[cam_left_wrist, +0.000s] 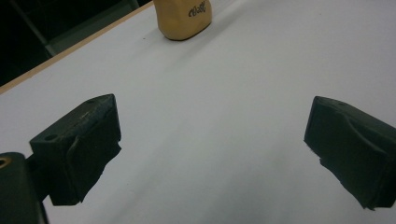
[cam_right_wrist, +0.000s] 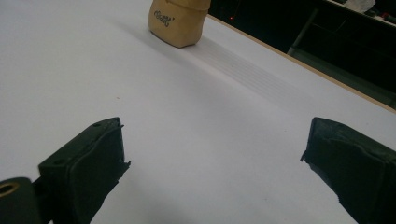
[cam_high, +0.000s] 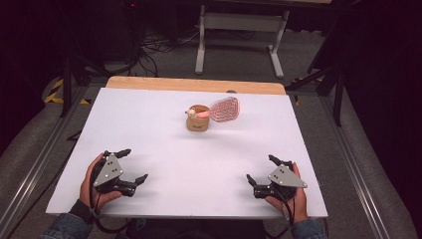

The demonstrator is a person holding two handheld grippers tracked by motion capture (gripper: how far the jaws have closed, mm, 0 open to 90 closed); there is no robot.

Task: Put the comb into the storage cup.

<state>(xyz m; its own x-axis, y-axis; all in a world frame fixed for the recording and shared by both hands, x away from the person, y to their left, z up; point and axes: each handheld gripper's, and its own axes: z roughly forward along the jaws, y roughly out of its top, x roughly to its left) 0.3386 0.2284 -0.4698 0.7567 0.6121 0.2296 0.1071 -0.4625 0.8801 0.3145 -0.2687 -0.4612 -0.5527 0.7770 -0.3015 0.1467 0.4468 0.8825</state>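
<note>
Start posn, by the look of it: nothing gripped yet, both hands parked at the near edge of the table.

L gripper sits at approx 7 o'clock on the board, jaws spread wide, nothing between them. R gripper at approx 5 o'clock, likewise wide open and empty. Both gripper views confirm it: bare white surface between the black pads, L and R.

Cup, tan w/ dark lettering on its side, stands upright just past centre, toward 12 o'clock, well apart from both grippers. A pink brush rests in it: handle lies across the rim, round bristled head hangs out at the cup's 2 o'clock, tilted up. Small pale knob at the handle end pokes out at the cup's 10 o'clock. In the gripper views the cup base shows at the top, L and R; can't see the brush there.

Step in hand, my guess: the approach, not yet begun.

Next move prob. calls for:
- one gripper fwd toward 12 to reach the brush, R being nearer the head
- close on the handle, not the bristles
- L may need to steady the cup, since it looks light and could tip when the brush lifts.
</note>
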